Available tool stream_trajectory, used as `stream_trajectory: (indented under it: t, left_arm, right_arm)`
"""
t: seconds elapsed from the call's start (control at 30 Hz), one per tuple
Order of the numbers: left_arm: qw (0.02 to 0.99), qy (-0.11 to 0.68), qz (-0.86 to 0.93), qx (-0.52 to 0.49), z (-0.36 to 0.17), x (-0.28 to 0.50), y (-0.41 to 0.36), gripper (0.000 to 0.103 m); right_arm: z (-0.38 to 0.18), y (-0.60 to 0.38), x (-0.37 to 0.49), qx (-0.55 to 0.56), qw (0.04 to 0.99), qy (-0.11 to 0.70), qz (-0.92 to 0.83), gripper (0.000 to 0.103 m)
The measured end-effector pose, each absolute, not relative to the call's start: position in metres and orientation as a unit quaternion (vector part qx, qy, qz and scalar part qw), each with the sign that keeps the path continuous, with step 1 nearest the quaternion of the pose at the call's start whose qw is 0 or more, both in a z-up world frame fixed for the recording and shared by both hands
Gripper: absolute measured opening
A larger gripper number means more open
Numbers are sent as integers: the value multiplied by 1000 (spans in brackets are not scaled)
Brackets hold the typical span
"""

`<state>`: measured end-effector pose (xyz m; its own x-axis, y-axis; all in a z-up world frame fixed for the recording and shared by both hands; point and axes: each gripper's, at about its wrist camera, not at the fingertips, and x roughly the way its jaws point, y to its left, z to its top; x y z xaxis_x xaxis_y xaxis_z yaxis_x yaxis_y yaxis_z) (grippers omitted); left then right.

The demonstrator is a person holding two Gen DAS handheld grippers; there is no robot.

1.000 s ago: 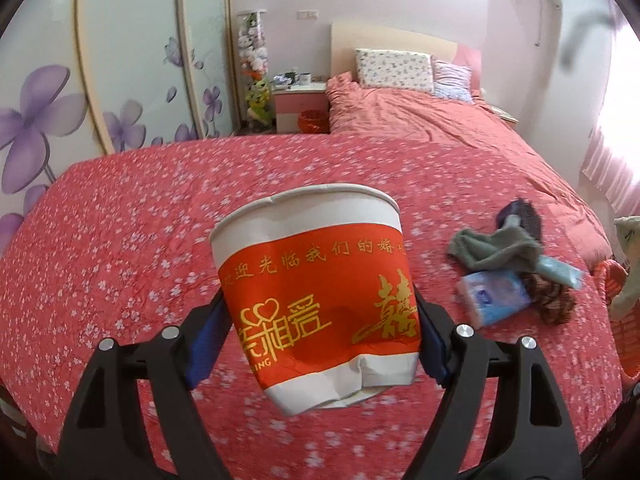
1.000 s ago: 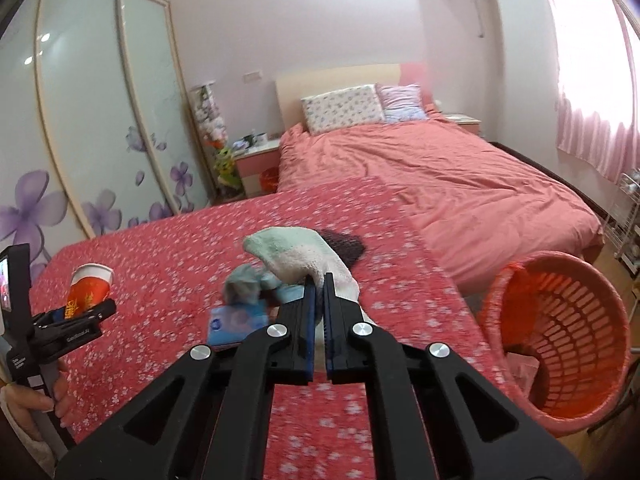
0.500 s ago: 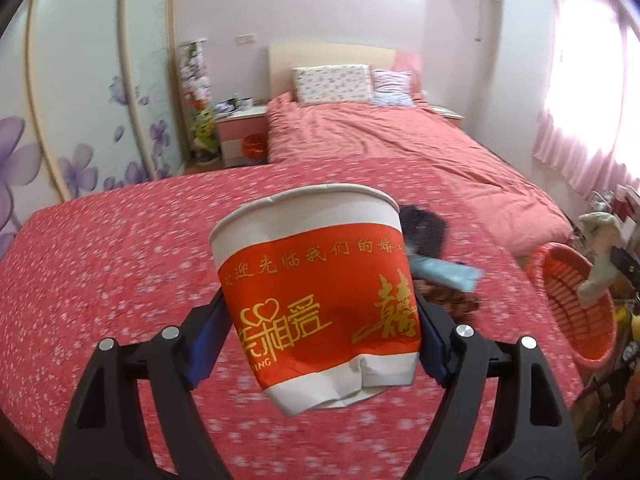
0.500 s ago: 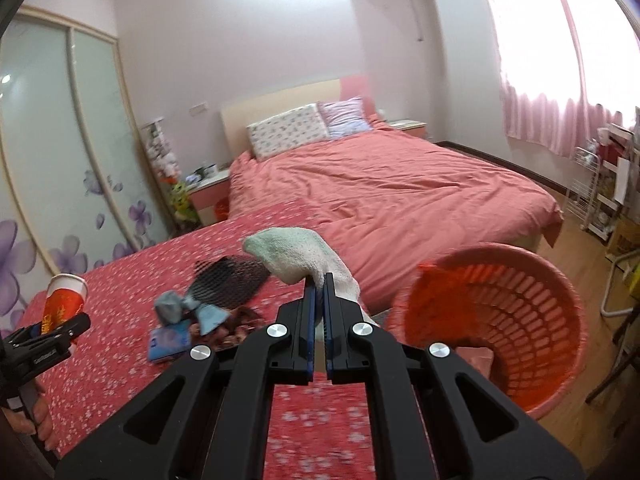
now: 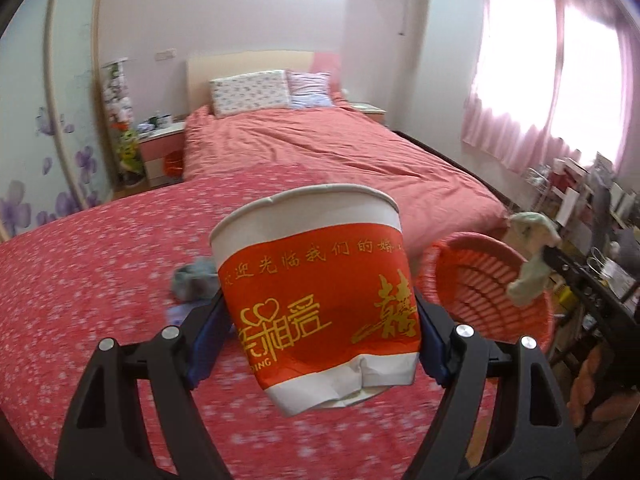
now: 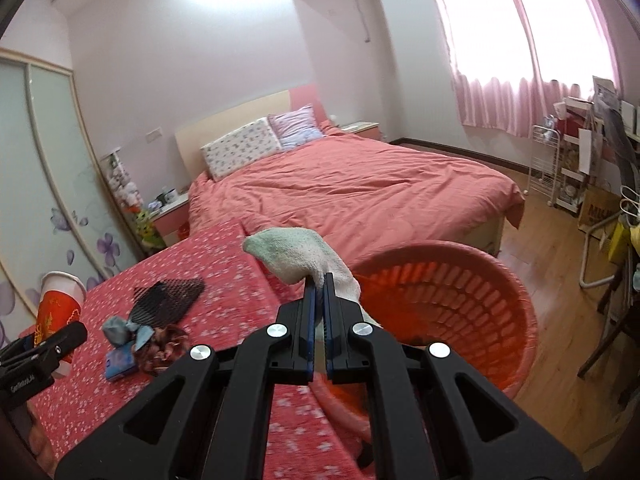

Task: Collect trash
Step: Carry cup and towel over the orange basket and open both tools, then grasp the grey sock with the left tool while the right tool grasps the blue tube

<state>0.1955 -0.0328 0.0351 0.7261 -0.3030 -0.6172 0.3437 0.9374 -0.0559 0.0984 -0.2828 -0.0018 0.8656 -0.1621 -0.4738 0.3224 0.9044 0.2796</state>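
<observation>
Two items in transit, none visibly binned: right gripper (image 6: pixel 317 286) pinches sock (image 6: pixel 298 254) near basket (image 6: pixel 520 304), left gripper (image 5: pixel 320 320) clamps paper cup (image 5: pixel 316 296); small pile (image 6: pixel 140 332) remains on the bedspread (image 6: pixel 224 280).

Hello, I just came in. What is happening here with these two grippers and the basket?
A person is collecting trash with two handheld grippers. The left gripper holds a red and white paper cup above the flowered red cover. The right gripper pinches a pale sock at the rim of the orange basket, not yet released. A black net, a blue packet and other small things lie on the cover.
</observation>
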Motion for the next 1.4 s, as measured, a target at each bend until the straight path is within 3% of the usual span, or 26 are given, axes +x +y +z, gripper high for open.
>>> stream_trajectory:
  t: [0.83, 0.87, 0.93, 1.0, 1.4]
  left_arm:
    - [868, 372, -319, 78, -31, 210, -228, 78]
    - [867, 375, -318, 82, -36, 210, -232, 79]
    - [862, 385, -316, 89, -45, 214, -235, 80]
    - [858, 398, -311, 89, -54, 220, -241, 83]
    - [877, 405, -242, 93, -59, 228, -190, 88]
  right_arm:
    - [-43, -371, 103, 249, 927, 232, -157, 6]
    - [-45, -373, 104, 252, 925, 235, -158, 8]
    - [-47, -377, 104, 255, 923, 237, -161, 30]
    - [-49, -378, 101, 258, 922, 236, -165, 45]
    - [-43, -365, 95, 226, 925, 240, -190, 63]
